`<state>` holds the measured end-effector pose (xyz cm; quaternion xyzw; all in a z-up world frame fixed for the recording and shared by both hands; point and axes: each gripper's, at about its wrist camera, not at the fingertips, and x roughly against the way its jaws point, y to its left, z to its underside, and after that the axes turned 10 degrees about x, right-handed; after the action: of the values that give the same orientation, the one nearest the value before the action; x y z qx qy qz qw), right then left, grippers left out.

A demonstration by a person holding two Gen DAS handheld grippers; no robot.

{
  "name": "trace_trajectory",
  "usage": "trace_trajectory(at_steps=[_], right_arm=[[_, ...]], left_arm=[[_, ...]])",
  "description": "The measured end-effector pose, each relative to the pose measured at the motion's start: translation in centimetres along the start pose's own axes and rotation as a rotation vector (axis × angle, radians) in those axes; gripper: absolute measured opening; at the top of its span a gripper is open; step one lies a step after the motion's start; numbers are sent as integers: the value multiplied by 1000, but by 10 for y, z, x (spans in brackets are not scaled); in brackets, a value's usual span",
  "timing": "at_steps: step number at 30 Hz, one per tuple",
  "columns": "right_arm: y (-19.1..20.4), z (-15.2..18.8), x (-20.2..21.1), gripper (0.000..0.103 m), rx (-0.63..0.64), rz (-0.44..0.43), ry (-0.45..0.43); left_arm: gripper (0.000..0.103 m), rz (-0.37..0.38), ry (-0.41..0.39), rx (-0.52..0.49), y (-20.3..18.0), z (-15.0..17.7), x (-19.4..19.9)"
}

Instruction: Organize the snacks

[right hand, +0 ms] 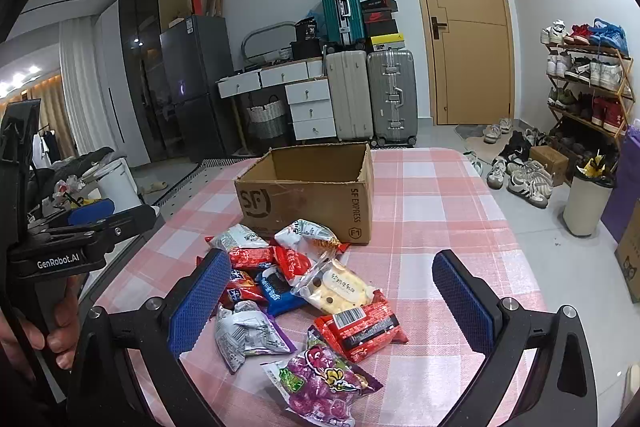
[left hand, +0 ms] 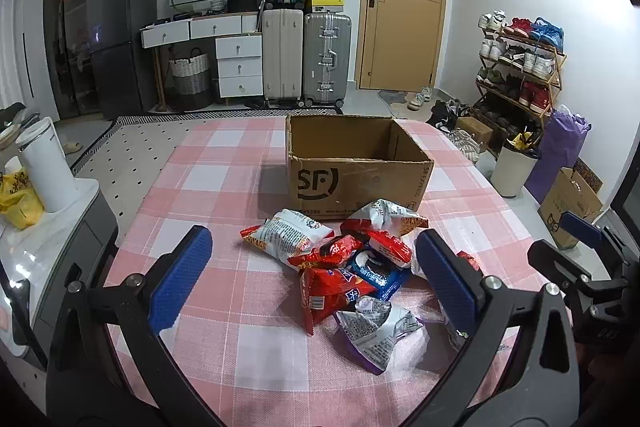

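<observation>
An open, empty SF cardboard box (left hand: 356,183) stands on the pink checked tablecloth (left hand: 224,187); it also shows in the right wrist view (right hand: 308,199). A pile of snack packets (left hand: 344,259) lies just in front of it: red, white, blue and silver-purple bags. The right wrist view shows the pile (right hand: 304,291) with a purple grape candy bag (right hand: 320,383) and a red barcode packet (right hand: 360,327) nearest. My left gripper (left hand: 316,275) is open and empty over the pile. My right gripper (right hand: 324,303) is open and empty, above the near packets.
A white canister (left hand: 46,167) and a yellow bag (left hand: 18,195) sit on a side unit to the left. Off the table's right edge stand a white bin (right hand: 586,203), shoes and a shoe rack (right hand: 588,83). Suitcases (left hand: 304,59) and drawers line the far wall.
</observation>
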<state>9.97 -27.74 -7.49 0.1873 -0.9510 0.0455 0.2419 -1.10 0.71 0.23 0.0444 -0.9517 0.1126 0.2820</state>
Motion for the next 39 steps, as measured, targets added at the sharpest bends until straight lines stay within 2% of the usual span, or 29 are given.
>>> trace_trajectory(at_steps=[12, 18, 39], right_arm=[[4, 0, 0, 103, 10, -6, -6], [6, -1, 3, 103, 14, -4, -14], [4, -2, 9, 103, 17, 1, -30]], left_arm=[[102, 6, -4, 2, 0, 1, 1], [102, -26, -7, -3, 1, 1, 4], [102, -43, -4, 31, 13, -2, 7]])
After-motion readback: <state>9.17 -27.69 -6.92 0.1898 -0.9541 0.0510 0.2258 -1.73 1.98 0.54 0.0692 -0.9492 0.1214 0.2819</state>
